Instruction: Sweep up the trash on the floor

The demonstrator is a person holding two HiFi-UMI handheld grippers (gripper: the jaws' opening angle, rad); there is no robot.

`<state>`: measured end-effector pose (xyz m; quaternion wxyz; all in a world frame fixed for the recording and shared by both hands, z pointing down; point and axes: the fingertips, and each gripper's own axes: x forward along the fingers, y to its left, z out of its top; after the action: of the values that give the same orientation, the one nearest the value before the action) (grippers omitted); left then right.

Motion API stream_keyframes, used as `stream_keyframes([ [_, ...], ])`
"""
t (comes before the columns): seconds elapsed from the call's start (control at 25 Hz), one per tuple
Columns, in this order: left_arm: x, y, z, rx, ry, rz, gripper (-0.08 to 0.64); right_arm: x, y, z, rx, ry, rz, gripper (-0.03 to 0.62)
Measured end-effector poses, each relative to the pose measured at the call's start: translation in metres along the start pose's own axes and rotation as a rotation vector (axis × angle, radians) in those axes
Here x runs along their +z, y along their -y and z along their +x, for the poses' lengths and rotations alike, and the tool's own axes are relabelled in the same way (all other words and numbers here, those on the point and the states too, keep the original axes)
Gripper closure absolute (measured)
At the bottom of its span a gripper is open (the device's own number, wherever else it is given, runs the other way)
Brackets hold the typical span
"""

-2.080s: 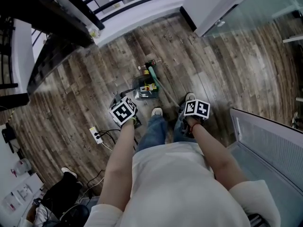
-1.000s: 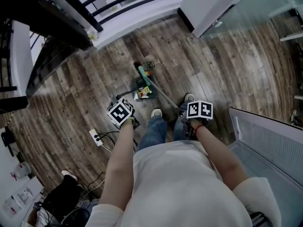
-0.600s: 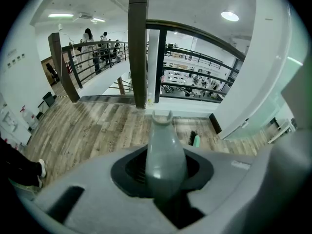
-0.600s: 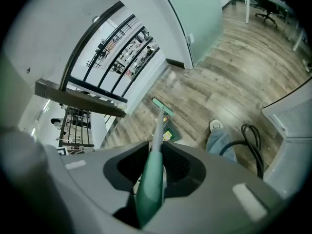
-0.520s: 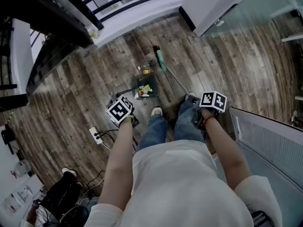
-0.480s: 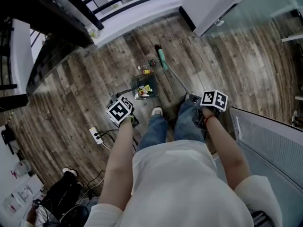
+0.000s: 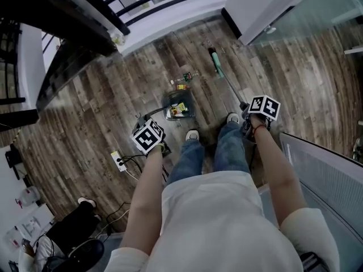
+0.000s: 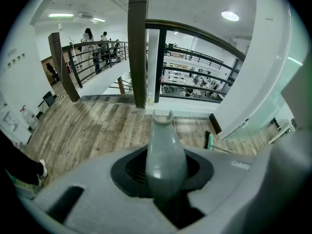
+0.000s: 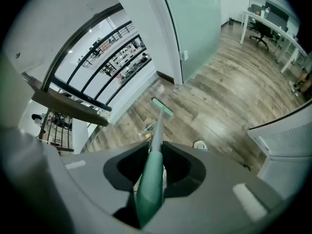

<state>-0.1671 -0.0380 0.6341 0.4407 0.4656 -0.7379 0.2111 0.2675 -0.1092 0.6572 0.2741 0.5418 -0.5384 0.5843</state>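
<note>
Both tongs' tips are hidden by what they grip: the left tongs (image 8: 165,177) clamp the grey dustpan handle (image 8: 165,147), the right tongs (image 9: 152,168) the green broom (image 9: 150,191). The dustpan (image 7: 178,107) holds what look like wrappers. Small trash (image 7: 182,82) lies just beyond it, the broom head (image 7: 215,62) farther right, and a power strip (image 7: 118,161) behind-left.

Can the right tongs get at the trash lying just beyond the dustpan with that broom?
Probably yes. The right tongs are shut on the broom, and its head is near the trash with only bare floor between them.
</note>
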Motion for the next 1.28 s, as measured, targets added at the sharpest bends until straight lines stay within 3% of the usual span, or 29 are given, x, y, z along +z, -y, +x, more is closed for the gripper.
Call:
stream_keyframes([
  [0.32,0.001,-0.003,0.002,-0.005,-0.004,-0.012,0.458,0.041,0.0,0.024,-0.071,-0.005,-0.107,0.499],
  [0.68,0.003,0.0,0.003,-0.003,-0.006,-0.01,0.458,0.054,-0.008,0.049,-0.146,-0.076,-0.202,0.499],
  [1.04,0.002,-0.002,0.004,-0.004,-0.003,-0.009,0.457,0.021,-0.004,0.046,-0.154,-0.132,-0.221,0.499],
  [1.28,0.0,-0.006,0.003,-0.006,-0.005,-0.009,0.457,-0.014,0.004,0.038,-0.127,-0.144,-0.169,0.499],
])
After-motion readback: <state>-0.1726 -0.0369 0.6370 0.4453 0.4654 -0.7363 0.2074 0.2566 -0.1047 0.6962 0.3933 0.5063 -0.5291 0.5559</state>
